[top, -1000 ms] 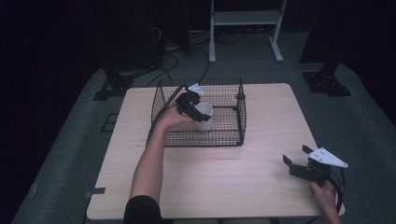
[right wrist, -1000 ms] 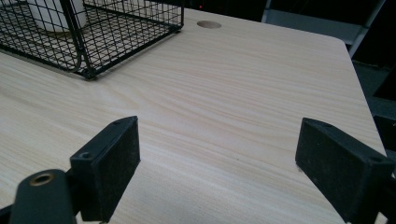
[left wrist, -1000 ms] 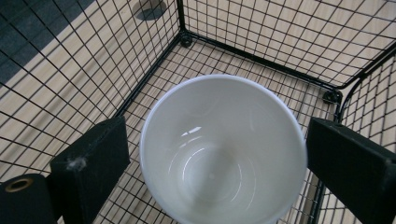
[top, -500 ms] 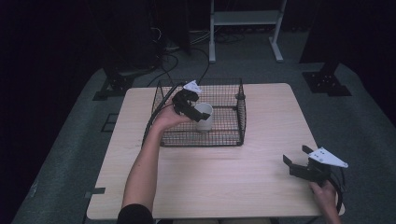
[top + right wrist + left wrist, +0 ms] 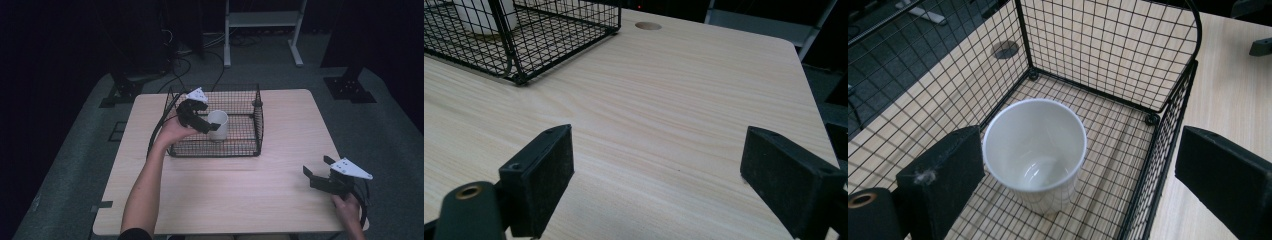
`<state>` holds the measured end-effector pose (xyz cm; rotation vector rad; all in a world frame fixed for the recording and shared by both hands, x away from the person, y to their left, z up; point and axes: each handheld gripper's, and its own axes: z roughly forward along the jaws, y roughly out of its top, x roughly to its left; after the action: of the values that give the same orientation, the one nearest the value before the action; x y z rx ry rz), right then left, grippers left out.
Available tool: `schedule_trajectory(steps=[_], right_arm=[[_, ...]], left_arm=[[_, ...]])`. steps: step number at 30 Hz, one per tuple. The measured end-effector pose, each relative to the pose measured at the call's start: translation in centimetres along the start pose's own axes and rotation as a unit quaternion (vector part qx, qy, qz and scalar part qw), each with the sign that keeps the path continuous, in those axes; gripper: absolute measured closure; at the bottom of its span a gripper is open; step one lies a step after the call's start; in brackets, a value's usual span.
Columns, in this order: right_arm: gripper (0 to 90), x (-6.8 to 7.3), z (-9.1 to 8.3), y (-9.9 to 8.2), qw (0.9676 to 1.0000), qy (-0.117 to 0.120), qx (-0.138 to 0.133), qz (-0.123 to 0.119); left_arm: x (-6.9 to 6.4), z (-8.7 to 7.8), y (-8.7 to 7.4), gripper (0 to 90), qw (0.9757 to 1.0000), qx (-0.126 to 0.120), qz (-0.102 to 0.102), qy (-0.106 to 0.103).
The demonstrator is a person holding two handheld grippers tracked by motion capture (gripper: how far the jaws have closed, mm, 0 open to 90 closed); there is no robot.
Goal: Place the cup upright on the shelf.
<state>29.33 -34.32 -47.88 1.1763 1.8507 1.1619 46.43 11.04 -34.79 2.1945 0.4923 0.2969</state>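
White and upright, one paper cup [image 5: 218, 125] stands on the floor of the single black wire basket [image 5: 252, 148], towards its near-left part and close to the left wall in the high view; seen from the left gripper view, the cup [image 5: 1034, 152] is empty and rests on the mesh of the basket [image 5: 1168, 115]. Compared with a second ago, the left gripper [image 5: 204, 123] has drawn up and back towards the basket's left rim — earlier it sat lower over the cup — and its jaws have just been opening. They now stand wide: one pad lies just beside the cup's rim, the other is outside the basket's wall, and neither presses on the cup, so the cup is released. The right gripper [image 5: 316, 169] has kept its place near the table's near-right corner, its hand below it; its jaws are spread wide over bare wood with nothing between them, as the right gripper view [image 5: 654, 185] shows. By count — one cup, one basket, two grippers, one light wooden table [image 5: 280, 200]. The basket sits in the far middle of the table, well apart from the right gripper.
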Motion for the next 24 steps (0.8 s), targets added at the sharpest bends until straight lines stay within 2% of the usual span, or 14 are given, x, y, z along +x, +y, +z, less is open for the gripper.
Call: schedule_trajectory(steps=[6,10,24], right_arm=[[13.1,0.0,0.0,0.0,1.0,0.0,0.0,0.0],[13.1,0.0,0.0,0.0,1.0,0.0,0.0,0.0],[13.0,0.0,0.0,0.0,1.0,-0.001,0.0,0.0]], left_arm=[[-0.5,-1.1,-0.7,4.9,0.9999,-0.011,-0.006,0.003],[-0.9,-1.6,-1.0,4.9,0.9999,-0.01,-0.005,0.006],[-2.8,-3.2,-1.7,5.1,0.9994,-0.031,0.007,0.016]])
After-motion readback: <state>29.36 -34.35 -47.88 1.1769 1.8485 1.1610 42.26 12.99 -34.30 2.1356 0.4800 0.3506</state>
